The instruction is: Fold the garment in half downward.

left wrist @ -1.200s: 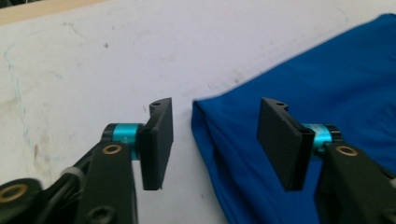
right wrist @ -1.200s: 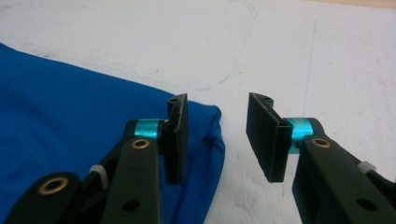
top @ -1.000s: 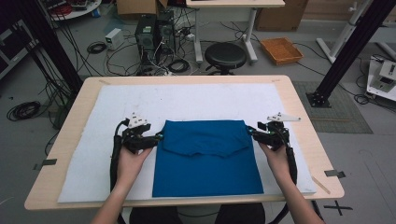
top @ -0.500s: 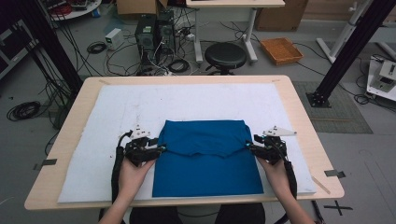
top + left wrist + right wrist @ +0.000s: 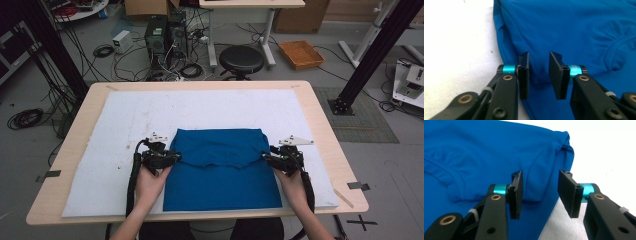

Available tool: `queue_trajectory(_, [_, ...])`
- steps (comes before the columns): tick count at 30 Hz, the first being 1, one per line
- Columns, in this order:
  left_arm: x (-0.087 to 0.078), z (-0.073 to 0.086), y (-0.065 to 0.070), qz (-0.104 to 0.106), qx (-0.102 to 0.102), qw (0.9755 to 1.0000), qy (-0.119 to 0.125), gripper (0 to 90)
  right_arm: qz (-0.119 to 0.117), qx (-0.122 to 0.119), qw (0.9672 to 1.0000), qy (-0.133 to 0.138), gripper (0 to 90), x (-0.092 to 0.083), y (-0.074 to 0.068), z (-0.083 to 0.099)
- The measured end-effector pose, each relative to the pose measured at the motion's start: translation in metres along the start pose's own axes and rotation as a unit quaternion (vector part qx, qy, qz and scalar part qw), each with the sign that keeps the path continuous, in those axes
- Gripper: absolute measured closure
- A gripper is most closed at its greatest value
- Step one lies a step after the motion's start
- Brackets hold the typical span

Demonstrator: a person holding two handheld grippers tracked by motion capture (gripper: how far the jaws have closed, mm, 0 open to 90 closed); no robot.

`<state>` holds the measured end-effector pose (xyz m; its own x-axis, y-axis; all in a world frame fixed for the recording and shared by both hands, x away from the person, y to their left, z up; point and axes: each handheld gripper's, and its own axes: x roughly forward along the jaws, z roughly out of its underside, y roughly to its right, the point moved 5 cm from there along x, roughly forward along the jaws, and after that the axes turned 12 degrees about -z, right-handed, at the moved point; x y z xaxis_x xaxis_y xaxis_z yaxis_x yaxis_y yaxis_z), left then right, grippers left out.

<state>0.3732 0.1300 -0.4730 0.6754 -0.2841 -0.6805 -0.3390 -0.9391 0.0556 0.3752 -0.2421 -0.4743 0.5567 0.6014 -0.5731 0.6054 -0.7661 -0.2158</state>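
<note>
Blue shirt (image 5: 222, 167) lying folded on white mat (image 5: 115, 115). Am closing my left gripper (image 5: 172, 158) and right gripper (image 5: 266, 156) over folded flap's corners; pads not yet pinching. Next: clamping, then lifting evenly.

Even, diffuse overhead light fills the high view, which is soft and slightly grainy, with only faint shadows under the hands. In both gripper views the white mat (image 5: 456, 50) blows out to near-featureless glare, the blue shirt (image 5: 486, 152) stays richly saturated (folds softly shaded), and the nearest black fingers (image 5: 524, 75) blur slightly.
</note>
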Motion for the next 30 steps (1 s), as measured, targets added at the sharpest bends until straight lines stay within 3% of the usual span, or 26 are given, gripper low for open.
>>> queue_trajectory(5, [0.001, 0.001, 0.001, -0.013, 0.003, 0.9999, -0.003, 78.1, -0.007, 0.009, 0.9999, -0.002, 60.9, 0.002, 0.001, 0.001])
queue_trajectory(18, [0.001, 0.002, 0.003, -0.009, 0.003, 0.9999, -0.002, 86.3, -0.019, 0.017, 0.9993, -0.026, 73.9, 0.007, 0.001, 0.004])
queue_trajectory(21, [0.0, 0.001, 0.003, -0.006, 0.009, 0.9999, 0.003, 86.7, -0.026, 0.014, 0.9991, -0.03, 86.0, 0.006, 0.0, 0.004])
queue_trajectory(30, [-0.012, -0.006, 0.004, 0.001, 0.015, 0.9995, 0.026, 87.1, -0.027, 0.0, 0.9996, -0.011, 89.2, -0.002, -0.005, -0.002])
